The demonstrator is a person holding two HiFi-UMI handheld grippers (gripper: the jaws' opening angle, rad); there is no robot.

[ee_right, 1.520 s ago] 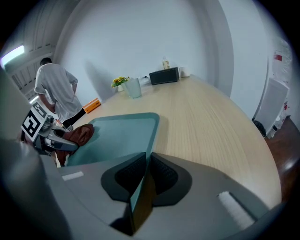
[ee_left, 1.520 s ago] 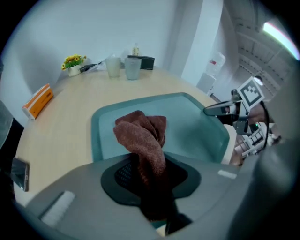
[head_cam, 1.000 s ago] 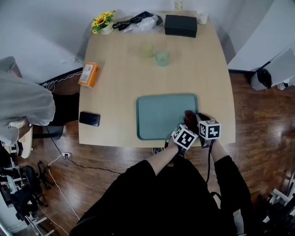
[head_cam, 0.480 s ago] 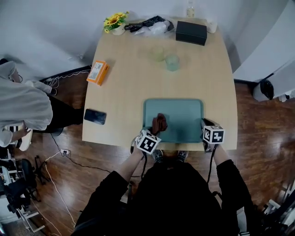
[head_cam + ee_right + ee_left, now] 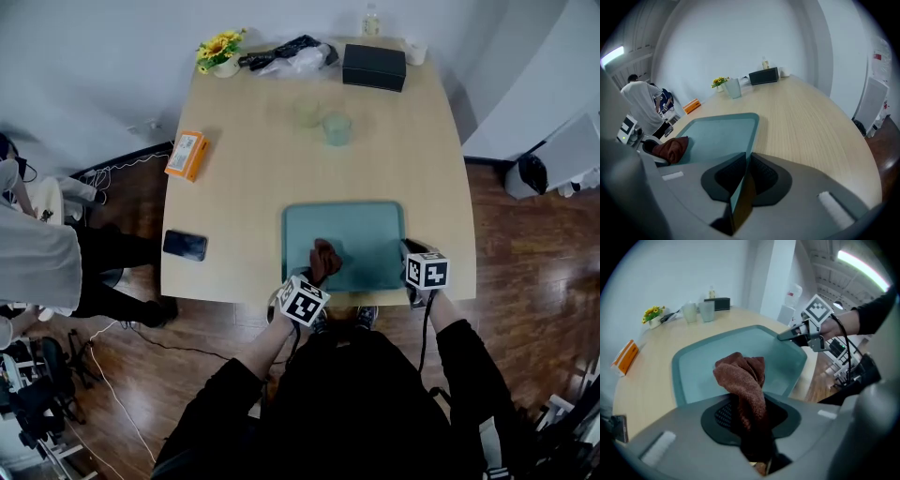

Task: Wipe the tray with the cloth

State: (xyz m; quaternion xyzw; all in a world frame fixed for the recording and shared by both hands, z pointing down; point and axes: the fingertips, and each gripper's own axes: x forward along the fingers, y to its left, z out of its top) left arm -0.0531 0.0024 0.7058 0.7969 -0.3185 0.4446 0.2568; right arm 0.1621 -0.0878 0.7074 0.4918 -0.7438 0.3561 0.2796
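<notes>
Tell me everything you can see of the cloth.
The cloth is a reddish-brown, towel-like rag with a nubby pile, crumpled into a bunch. The left gripper is shut on its lower part, and the loose folds stick out past the jaws. It sits over the near left part of the teal tray; whether it presses on the tray's surface can't be told.

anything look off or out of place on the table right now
Nothing stands out. The tray lies flat, square to the table edge, with the right gripper clamped on its rim. The left gripper holds the bunched cloth on it. No spills or damage show.
</notes>
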